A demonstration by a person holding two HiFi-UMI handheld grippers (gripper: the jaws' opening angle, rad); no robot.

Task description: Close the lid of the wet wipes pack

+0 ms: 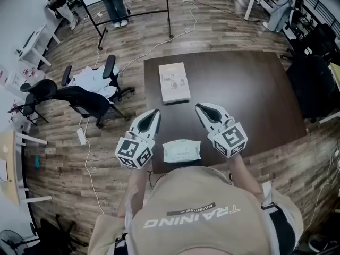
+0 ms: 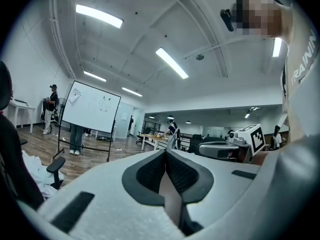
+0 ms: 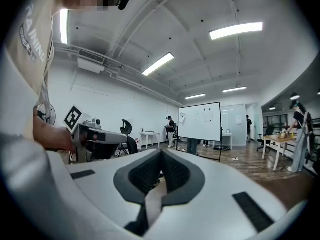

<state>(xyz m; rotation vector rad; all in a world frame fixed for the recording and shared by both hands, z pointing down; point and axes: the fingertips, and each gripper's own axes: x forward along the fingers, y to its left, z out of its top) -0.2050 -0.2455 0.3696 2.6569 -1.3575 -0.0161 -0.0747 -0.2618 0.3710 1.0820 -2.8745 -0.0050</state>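
Wipes pack on table, before book

The dark brown desk has a smooth, matt top. The pale green wet wipes pack looks like soft, slightly wrinkled plastic film. The left gripper and the right gripper are matt white plastic with rough dark pads.

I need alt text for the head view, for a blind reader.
Seen from above, a person holds the left tool and right tool, both shut, with a wipes pack between them on a dark table.
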